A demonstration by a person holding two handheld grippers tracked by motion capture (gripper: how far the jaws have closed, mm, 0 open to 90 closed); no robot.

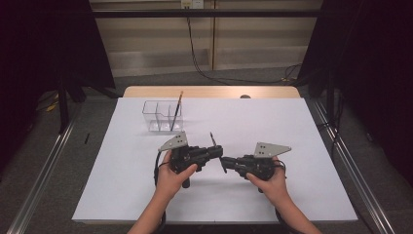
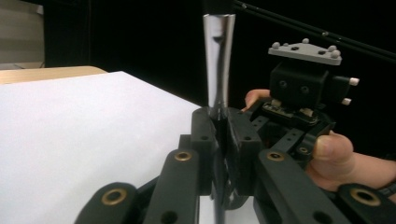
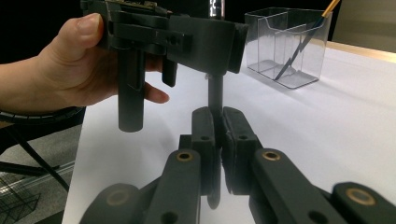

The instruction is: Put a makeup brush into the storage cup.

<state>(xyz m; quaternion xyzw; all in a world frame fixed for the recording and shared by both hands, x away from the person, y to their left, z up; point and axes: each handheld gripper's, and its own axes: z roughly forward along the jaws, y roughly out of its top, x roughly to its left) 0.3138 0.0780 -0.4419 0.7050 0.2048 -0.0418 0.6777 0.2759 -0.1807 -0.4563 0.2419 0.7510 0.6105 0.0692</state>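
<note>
From the high view, the person's two hand-held grippers meet over the middle of the white table sheet (image 1: 292, 195), the left gripper (image 1: 217, 151) and the right gripper (image 1: 226, 162) tip to tip with a thin dark brush with a metal ferrule (image 1: 212, 138) standing upright between them. Behind them stands a clear plastic three-compartment holder (image 1: 163, 116) with one orange-handled brush (image 1: 176, 111) already leaning in it, in its right-hand part as far as I can tell. I judge that one brush is stowed and this second one is mid-handover, so carrying and dropping it into the holder is left to do. The left gripper view adds what the overhead cannot: its jaws are closed tight on the brush's shiny tapered ferrule (image 2: 219, 65), which rises straight up out of the grip, with the right gripper's body and the thumb of the person's right hand (image 2: 334, 151) just behind. The right gripper view gives the lower end: its own jaws pinch the dark handle (image 3: 215, 95) of the same brush, so both grippers (image 3: 215, 122) clamp it at once, the left gripper (image 3: 205, 44) and left hand (image 3: 70, 65) above, and the holder (image 3: 289, 44) well apart at upper right, the leaning brush (image 3: 303, 42) clear inside it.
</note>
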